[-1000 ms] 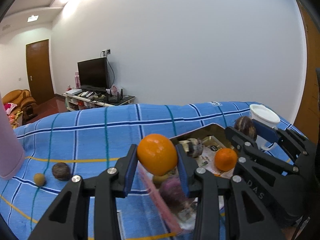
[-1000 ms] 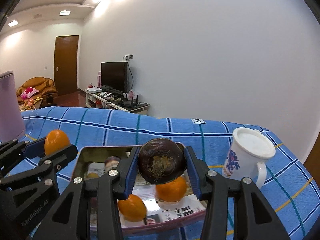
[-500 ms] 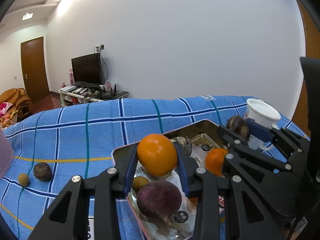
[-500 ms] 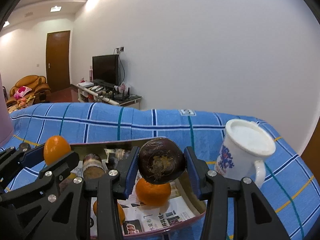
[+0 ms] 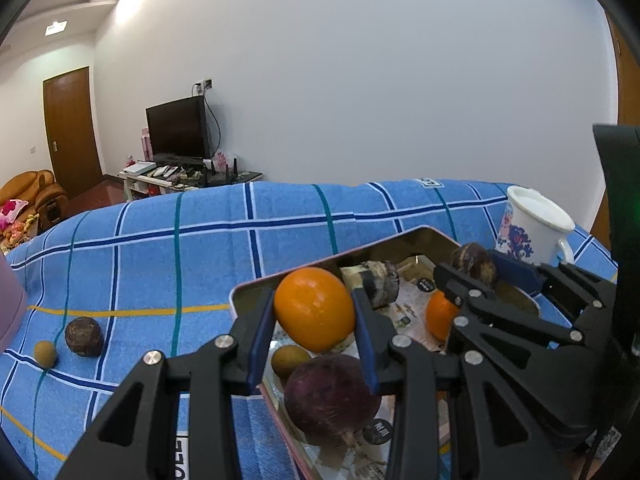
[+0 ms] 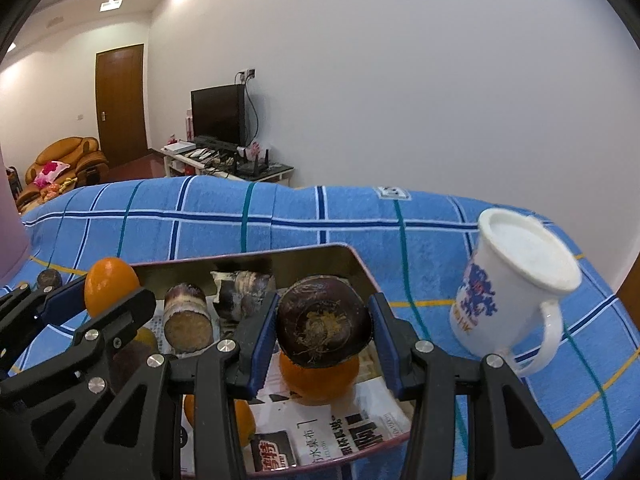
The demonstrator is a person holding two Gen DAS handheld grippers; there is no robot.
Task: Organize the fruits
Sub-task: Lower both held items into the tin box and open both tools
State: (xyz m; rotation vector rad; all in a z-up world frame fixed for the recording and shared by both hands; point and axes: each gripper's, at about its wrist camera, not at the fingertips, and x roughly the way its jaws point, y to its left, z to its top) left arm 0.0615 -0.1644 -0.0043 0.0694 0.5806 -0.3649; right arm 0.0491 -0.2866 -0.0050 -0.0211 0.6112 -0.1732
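Observation:
My left gripper [image 5: 314,322] is shut on an orange [image 5: 315,309] and holds it over the near left corner of a metal tray [image 5: 248,287]. My right gripper [image 6: 323,332] is shut on a dark brown round fruit [image 6: 323,327] above the tray's [image 6: 280,251] right side. The tray is lined with newspaper and holds a purple fruit [image 5: 331,394], a small green-brown fruit [image 5: 289,360], oranges [image 6: 318,376] and cut cane pieces [image 6: 187,320]. A dark fruit [image 5: 84,336] and a small tan fruit [image 5: 45,353] lie on the cloth at the left.
The table carries a blue checked cloth [image 5: 200,248]. A white mug with a blue pattern [image 6: 516,284] stands right of the tray. A pink object [image 5: 10,312] stands at the far left edge. A TV stand and door are in the background.
Both grippers have come lower and further over the tray, still holding their fruits. The tray and mug look larger and closer in both views.

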